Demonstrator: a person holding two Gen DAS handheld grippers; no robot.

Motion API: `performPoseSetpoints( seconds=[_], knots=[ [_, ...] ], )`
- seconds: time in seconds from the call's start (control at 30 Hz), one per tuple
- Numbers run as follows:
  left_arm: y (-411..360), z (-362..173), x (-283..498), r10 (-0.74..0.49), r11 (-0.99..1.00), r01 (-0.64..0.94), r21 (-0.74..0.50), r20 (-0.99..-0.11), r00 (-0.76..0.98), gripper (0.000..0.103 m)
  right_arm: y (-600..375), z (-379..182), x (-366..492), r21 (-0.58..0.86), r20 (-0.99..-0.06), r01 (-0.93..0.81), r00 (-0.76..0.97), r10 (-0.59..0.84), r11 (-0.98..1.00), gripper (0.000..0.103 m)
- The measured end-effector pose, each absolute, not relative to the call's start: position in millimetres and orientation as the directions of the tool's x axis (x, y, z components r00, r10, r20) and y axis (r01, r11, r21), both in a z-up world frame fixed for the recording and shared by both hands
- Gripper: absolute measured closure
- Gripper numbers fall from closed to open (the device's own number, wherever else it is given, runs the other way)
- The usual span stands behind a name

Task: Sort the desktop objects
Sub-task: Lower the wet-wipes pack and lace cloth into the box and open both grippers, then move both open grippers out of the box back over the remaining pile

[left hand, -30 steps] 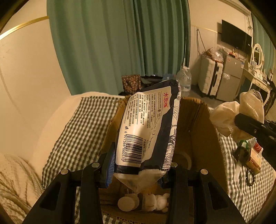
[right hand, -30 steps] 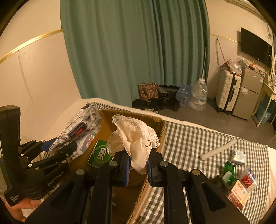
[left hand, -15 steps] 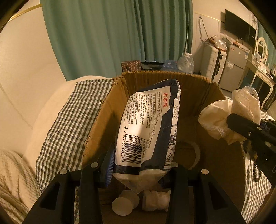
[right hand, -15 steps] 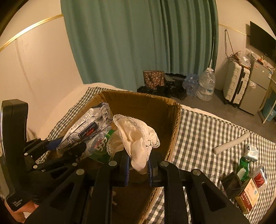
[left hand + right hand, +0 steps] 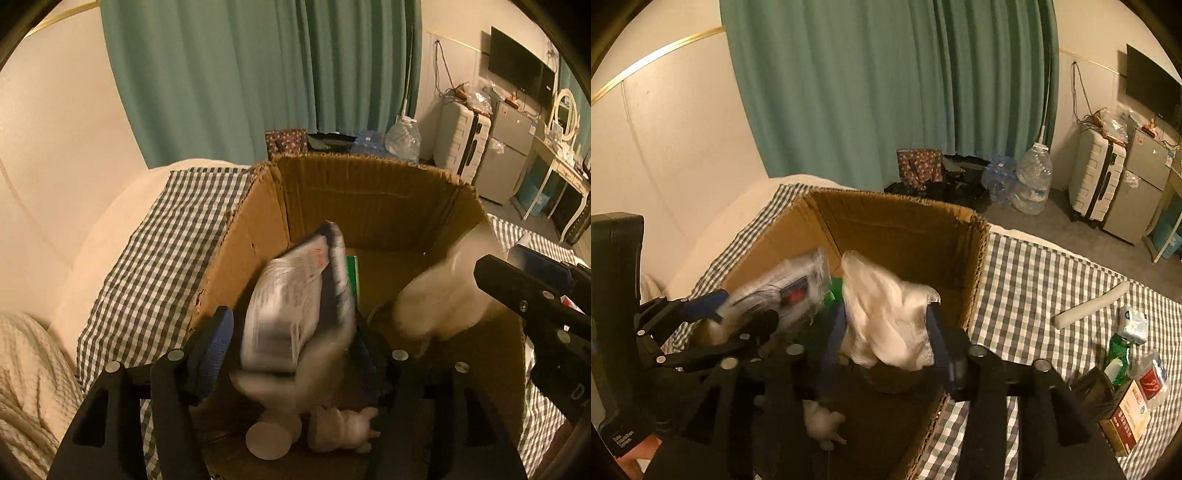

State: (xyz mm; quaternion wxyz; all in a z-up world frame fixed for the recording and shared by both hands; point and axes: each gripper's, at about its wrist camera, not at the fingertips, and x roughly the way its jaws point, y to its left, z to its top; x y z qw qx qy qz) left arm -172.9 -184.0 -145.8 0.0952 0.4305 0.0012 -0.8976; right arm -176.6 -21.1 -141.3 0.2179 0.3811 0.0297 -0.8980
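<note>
A teal curtain (image 5: pixel 886 92) hangs behind; a water jug (image 5: pixel 1032 181), suitcase (image 5: pixel 1097 177) and wall TV (image 5: pixel 1152 90) stand right.

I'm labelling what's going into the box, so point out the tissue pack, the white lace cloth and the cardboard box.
tissue pack (image 5: pixel 284 314): left wrist view, on its blurred printed back.
white lace cloth (image 5: pixel 886 321): right wrist view, on its bunched middle.
cardboard box (image 5: pixel 905 236): right wrist view, on its far inner wall.

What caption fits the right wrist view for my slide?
Right claw opening around a white cloth above the cardboard box; left claw releasing a wipes pack.
</note>
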Motion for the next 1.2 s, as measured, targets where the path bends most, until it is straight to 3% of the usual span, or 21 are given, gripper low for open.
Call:
performPoseSetpoints(
  seconds=[0.7, 0.83, 1.2],
  knots=[
    [-159.3, -83.8, -143.5, -0.149, -0.986, 0.159, 0.049, -0.687, -0.712, 0.022, 44.1, -63.9, -135.3, 0.12, -0.576, 0.273, -0.764, -0.291, -0.955, 0.035],
    [-150.3, -70.8, -135.5, -0.135, -0.988, 0.152, 0.031, -0.661, -0.738, 0.011, 62.1, -48.1, -122.8, 0.113, -0.553, 0.238, -0.792, -0.26, -0.965, 0.024],
    [-110.4, -37.3, -114.6, -0.089, -0.994, 0.113, 0.0, -0.614, -0.784, 0.003, 113.9, -20.3, -87.2, 0.122, -0.499, 0.13, -0.849, -0.174, -0.984, 0.005]
  ],
)
